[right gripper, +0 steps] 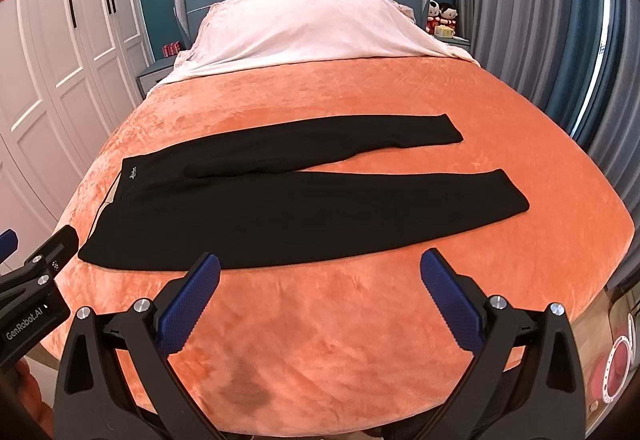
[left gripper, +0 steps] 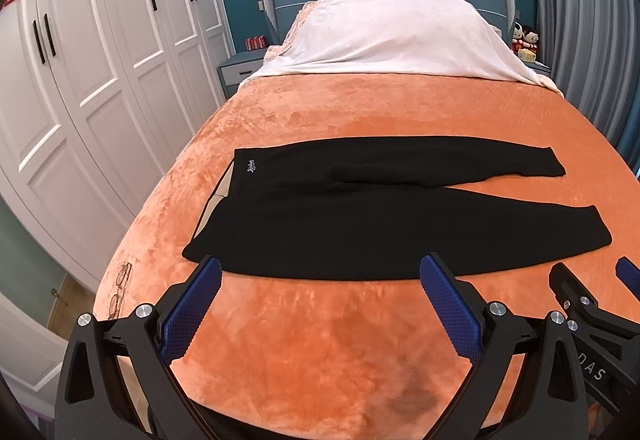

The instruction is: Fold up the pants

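Note:
Black pants [left gripper: 360, 224] lie flat across the orange bed cover [left gripper: 320, 340], waistband at the left, both legs stretched to the right with a gap between the cuffs. They also show in the right wrist view [right gripper: 300, 207]. My left gripper [left gripper: 320, 272] is open and empty, hovering just short of the pants' near edge, towards the waist end. My right gripper [right gripper: 320, 268] is open and empty, just short of the near leg's edge. Each gripper shows at the edge of the other's view: the right one [left gripper: 588, 280] and the left one [right gripper: 40, 236].
A white pillow cover [left gripper: 396, 35] lies at the head of the bed before a blue headboard. White wardrobes [left gripper: 80, 79] stand at the left, grey curtains [right gripper: 540, 19] at the right. Glasses [left gripper: 122, 290] lie near the bed's left edge. A dark stain [left gripper: 412, 396] marks the near cover.

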A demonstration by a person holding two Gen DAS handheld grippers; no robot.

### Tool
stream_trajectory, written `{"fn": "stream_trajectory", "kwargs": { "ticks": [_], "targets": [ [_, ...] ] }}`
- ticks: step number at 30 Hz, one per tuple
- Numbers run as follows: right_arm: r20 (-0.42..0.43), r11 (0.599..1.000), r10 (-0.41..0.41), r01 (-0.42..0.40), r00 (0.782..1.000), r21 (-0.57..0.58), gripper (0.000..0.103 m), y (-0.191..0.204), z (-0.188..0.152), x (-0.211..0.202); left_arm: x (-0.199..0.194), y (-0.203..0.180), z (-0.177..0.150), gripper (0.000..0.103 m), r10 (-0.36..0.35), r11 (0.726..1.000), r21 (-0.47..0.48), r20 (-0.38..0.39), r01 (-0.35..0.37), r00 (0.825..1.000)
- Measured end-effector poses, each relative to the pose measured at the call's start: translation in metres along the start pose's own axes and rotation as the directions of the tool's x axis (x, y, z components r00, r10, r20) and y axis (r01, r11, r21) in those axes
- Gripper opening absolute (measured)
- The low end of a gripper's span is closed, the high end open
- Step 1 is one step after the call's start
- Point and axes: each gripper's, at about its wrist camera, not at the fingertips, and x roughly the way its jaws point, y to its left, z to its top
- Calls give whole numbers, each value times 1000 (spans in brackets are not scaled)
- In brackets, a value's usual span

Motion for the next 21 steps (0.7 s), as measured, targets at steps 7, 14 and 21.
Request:
{"fn": "stream_trajectory", "kwargs": {
  "ticks": [7,14,21],
  "targets": [
    [-20,1000,2,-2,1000,5,98,-5,-5,14,11,-8,-4,98,6,1000,8,-14,-6,1000],
    [-107,999,2,3,994,45,98,-27,-16,60,53,-10,-14,98,10,1000,7,-77,-9,997],
    [-164,998,10,1,986,66,98,-57,-5,120,104,-17,-6,98,26,1000,-6,-126,-27,992]
  ]
}}
